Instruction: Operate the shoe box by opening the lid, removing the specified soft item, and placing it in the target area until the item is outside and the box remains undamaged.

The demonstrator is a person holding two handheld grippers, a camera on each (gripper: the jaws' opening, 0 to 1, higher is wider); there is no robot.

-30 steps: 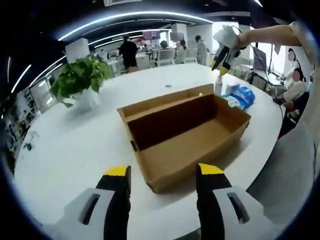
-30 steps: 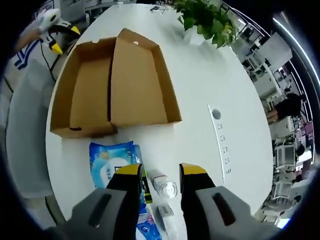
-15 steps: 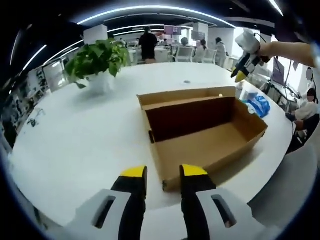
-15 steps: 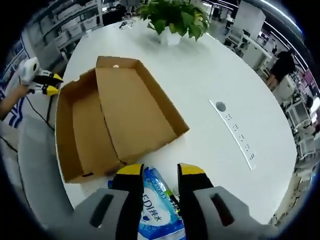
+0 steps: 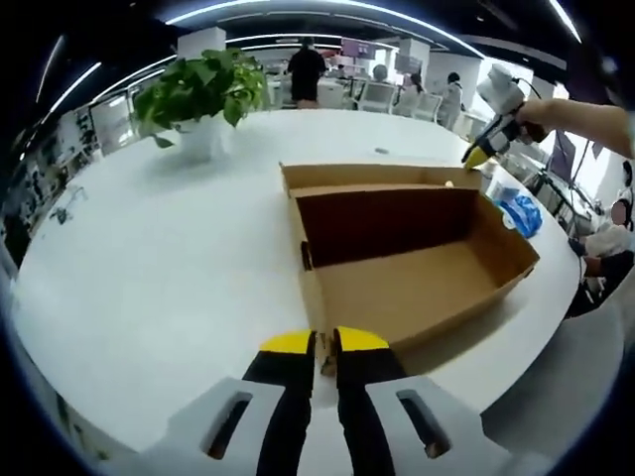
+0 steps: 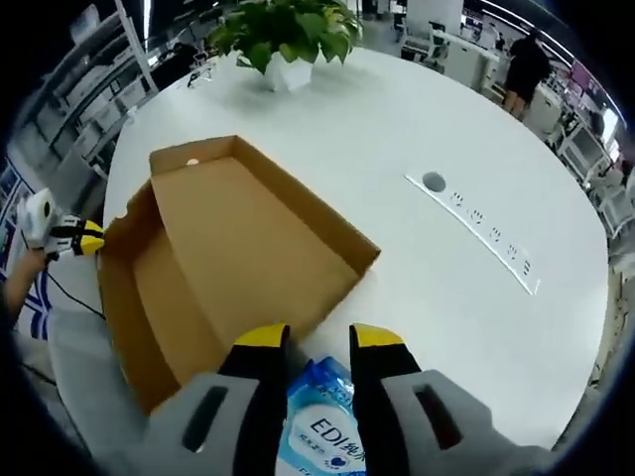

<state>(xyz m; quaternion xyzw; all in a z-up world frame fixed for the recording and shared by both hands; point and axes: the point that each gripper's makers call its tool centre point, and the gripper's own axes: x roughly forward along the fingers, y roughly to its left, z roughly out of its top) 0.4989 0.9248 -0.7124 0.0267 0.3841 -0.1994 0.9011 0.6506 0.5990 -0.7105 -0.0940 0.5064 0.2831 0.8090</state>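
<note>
Left gripper view looks across a large white oval desk, on which an open brown cardboard shoe box lies with its lid folded back flat behind it. Nothing can be seen lying inside the box. A potted green plant stands well apart from the box on the desk's far side. The left gripper sits at the box's near corner, its yellow-tipped jaws drawn almost together; whether they pinch the cardboard edge cannot be told.

Right gripper view takes in the same box from the opposite end, with a strip of sockets set into the desk surface. The soft item, a blue wet-wipes pack, lies on the desk just outside the box, and the right gripper has its jaws narrowly parted on either side of the pack's top edge; actual contact cannot be made out.
</note>
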